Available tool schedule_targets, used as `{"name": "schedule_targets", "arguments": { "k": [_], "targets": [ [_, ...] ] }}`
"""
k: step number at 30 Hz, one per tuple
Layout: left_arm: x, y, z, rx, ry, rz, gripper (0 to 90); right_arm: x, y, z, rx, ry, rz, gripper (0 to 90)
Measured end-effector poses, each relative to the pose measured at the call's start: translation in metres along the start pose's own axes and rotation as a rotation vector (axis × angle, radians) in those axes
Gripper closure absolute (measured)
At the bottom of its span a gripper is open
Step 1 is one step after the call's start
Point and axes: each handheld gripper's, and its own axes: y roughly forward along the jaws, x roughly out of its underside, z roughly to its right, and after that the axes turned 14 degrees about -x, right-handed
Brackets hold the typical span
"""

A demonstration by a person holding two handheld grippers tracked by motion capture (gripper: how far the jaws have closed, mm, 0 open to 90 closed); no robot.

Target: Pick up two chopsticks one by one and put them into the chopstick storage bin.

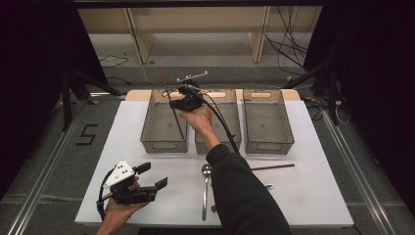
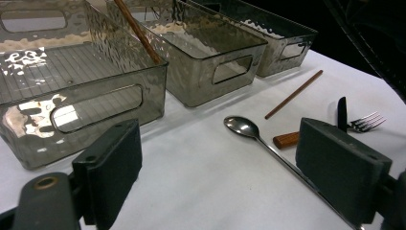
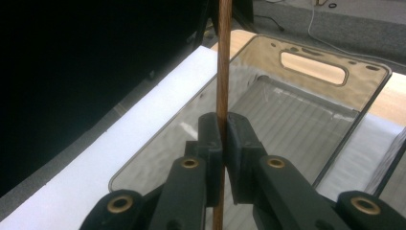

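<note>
My right gripper (image 1: 179, 103) hangs over the left clear bin (image 1: 164, 146), shut on a brown wooden chopstick (image 1: 177, 122). The stick stands steeply, its lower end down inside that bin. In the right gripper view the pads (image 3: 210, 139) of this gripper (image 3: 223, 139) pinch the chopstick (image 3: 223, 57) above the bin's ribbed floor (image 3: 297, 110). My left gripper (image 1: 154, 175) rests low over the table's front left, open with nothing between its jaws. From the left gripper view (image 2: 227, 172) the held chopstick (image 2: 139, 31) leans in the nearest bin (image 2: 95, 105).
Two more clear bins, middle (image 1: 230, 117) and right (image 1: 268, 117), stand in a row at the back. On the white table lie a spoon (image 1: 205, 188), a second chopstick (image 1: 274, 167), a fork (image 2: 366, 122) and a wooden-handled utensil (image 2: 286, 140).
</note>
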Motion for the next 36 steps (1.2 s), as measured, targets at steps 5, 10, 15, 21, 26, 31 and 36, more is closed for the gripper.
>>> {"name": "schedule_targets", "arguments": {
  "k": [5, 10, 15, 21, 26, 31, 36],
  "targets": [
    [0.000, 0.000, -0.001, 0.001, -0.001, 0.002, 15.7, 0.003, 0.006, 0.002, 0.003, 0.010, -0.017, 85.8],
    [0.000, 0.000, 0.000, 0.001, 0.001, 0.003, 15.7, 0.006, 0.011, 0.001, 0.000, 0.009, -0.029, 85.7],
    [0.000, 0.000, -0.001, 0.001, 0.002, 0.003, 15.7, 0.009, 0.016, 0.001, 0.002, 0.010, -0.043, 85.6],
    [0.000, 0.000, 0.000, 0.003, -0.003, 0.001, 15.7, 0.014, 0.020, 0.003, 0.013, 0.016, -0.059, 85.2],
    [0.000, 0.000, 0.000, 0.003, -0.003, 0.000, 15.7, 0.017, 0.022, 0.005, 0.020, 0.036, -0.066, 83.2],
    [0.000, 0.000, 0.000, 0.003, -0.002, -0.001, 15.7, 0.017, 0.021, 0.006, 0.020, 0.048, -0.067, 70.0],
    [0.000, 0.001, 0.000, 0.003, 0.004, -0.001, 15.7, 0.015, 0.013, 0.003, 0.012, 0.036, -0.056, 61.7]
  ]
}}
